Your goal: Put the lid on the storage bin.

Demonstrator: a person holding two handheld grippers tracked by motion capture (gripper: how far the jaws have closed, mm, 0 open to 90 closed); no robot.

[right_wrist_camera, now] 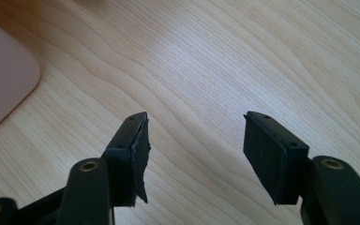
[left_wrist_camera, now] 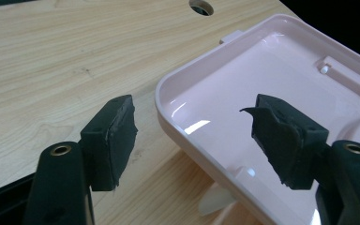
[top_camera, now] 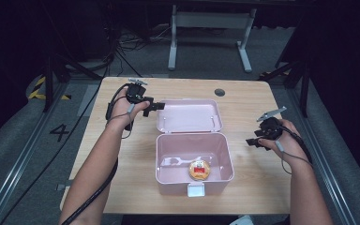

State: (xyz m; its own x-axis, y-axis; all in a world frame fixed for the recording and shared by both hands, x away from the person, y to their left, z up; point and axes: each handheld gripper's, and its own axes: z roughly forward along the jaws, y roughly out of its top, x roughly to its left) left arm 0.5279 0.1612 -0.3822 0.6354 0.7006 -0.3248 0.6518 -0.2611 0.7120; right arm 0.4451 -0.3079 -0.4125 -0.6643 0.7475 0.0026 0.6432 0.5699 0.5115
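Observation:
A pink plastic box (top_camera: 194, 180) stands open in the middle of the wooden table (top_camera: 122, 159), its lid (top_camera: 189, 115) laid flat behind it. Inside the box lies a round orange item with a red and white label (top_camera: 199, 169). My left gripper (top_camera: 153, 107) is open at the lid's left edge; in the left gripper view its jaws straddle the lid's rim (left_wrist_camera: 168, 126). My right gripper (top_camera: 254, 141) is open to the right of the box, over bare wood, with the box's corner (right_wrist_camera: 2, 79) at the left of its view.
A round cable hole (top_camera: 219, 92) sits in the table's far edge (left_wrist_camera: 201, 6). Beyond the table stands a white frame (top_camera: 211, 28) on grey floor with cables. Metal rails run along both sides. Bare wood lies left and right of the box.

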